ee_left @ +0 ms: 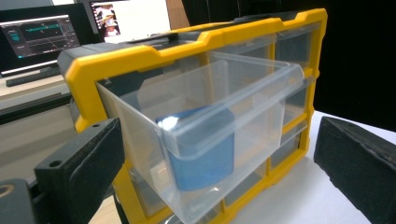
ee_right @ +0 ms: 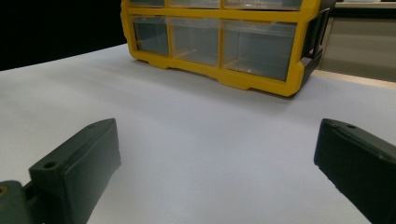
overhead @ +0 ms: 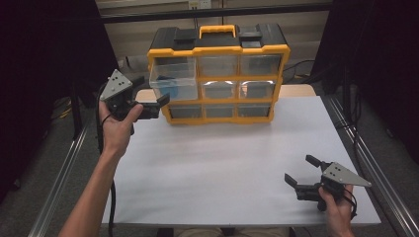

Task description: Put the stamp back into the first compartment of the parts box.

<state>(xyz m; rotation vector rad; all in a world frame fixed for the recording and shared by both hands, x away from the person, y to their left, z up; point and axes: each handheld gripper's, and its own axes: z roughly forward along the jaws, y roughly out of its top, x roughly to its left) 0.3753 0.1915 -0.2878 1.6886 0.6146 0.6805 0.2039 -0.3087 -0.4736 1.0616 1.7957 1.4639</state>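
Note:
A yellow and black drawer organizer (overhead: 217,48) stands at the far middle of the white table (overhead: 222,163). Its top-left clear drawer (overhead: 174,79) is pulled out, and a blue object (ee_left: 201,149) lies inside it. My left gripper (overhead: 148,92) is held in the air just left of that drawer, open, with the drawer's front corner (ee_left: 233,116) framed between its jaws and not touched. My right gripper (overhead: 301,170) rests low at the table's near right, open with nothing in it, and faces the organizer's bottom row (ee_right: 243,46).
The other drawers look shut. Metal rails (overhead: 64,168) run along both sides of the table. In the left gripper view, monitors (ee_left: 37,37) stand on a desk behind the organizer. Bare white surface (ee_right: 187,126) stretches between the right gripper and the organizer.

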